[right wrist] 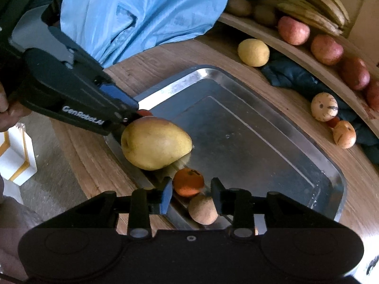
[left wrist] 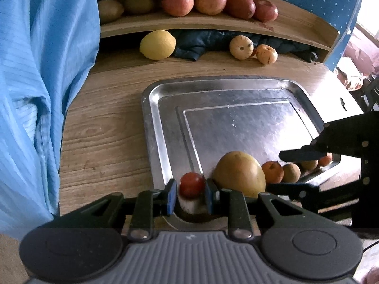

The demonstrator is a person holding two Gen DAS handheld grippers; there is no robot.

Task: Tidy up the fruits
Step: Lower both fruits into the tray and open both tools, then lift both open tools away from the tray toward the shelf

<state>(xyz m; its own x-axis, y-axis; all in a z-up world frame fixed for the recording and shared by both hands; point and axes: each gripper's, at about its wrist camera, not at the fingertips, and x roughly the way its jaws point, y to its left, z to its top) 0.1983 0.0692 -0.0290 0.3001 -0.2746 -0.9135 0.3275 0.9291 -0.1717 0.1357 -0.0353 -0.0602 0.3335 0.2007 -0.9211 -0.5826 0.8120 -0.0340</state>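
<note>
Red fruit (left wrist: 191,184) sits clamped between left tongs (left wrist: 191,195) on tray (left wrist: 236,90).

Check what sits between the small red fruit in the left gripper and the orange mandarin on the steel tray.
The large yellow-green pear lies between the small red fruit and the orange mandarin, seen in the left wrist view.

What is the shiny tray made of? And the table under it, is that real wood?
The tray looks like metal, probably steel or aluminium: silvery, glossy, with bright glare and blurry reflections of the fruit. The table shows brown grain lines and a knot, so it looks like wood, but it could be a printed wood-look laminate; the pictures cannot settle that.
</note>
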